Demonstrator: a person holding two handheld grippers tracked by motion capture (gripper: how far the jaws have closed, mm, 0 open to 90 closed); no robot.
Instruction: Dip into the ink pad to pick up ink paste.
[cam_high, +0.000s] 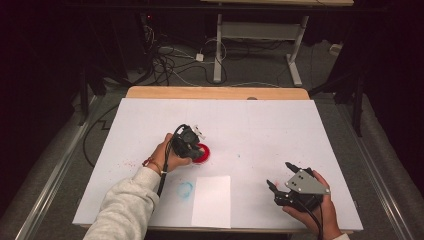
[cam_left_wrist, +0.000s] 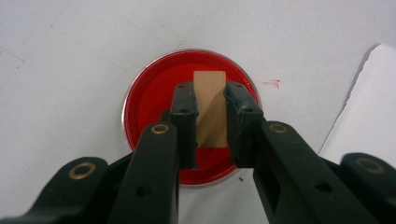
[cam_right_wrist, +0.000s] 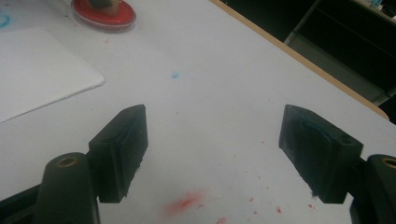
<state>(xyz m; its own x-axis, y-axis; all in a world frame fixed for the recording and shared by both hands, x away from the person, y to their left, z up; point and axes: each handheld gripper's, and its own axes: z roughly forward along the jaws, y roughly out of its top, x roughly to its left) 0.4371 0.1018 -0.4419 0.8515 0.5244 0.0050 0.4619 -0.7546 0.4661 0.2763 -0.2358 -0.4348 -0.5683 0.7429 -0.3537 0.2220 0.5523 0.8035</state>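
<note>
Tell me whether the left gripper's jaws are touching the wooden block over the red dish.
Touching. In the left gripper view, the left gripper has both jaws pressed against the sides of the wooden block, no gap showing, above the red dish.

We see the white paper-covered table (cam_high: 260, 130) lit evenly from above, while the room around it falls to near black. In the high view the picture is soft and grainy, and the right gripper (cam_high: 283, 180) throws only a faint shadow beneath itself. In the left gripper view, the round red paint-filled dish (cam_left_wrist: 154, 93) just beyond the left gripper (cam_left_wrist: 210, 100) is sharp, with a thin bright glint along its rim. In the right gripper view the near jaws blur, and the red smear below them looks smudged.
</note>
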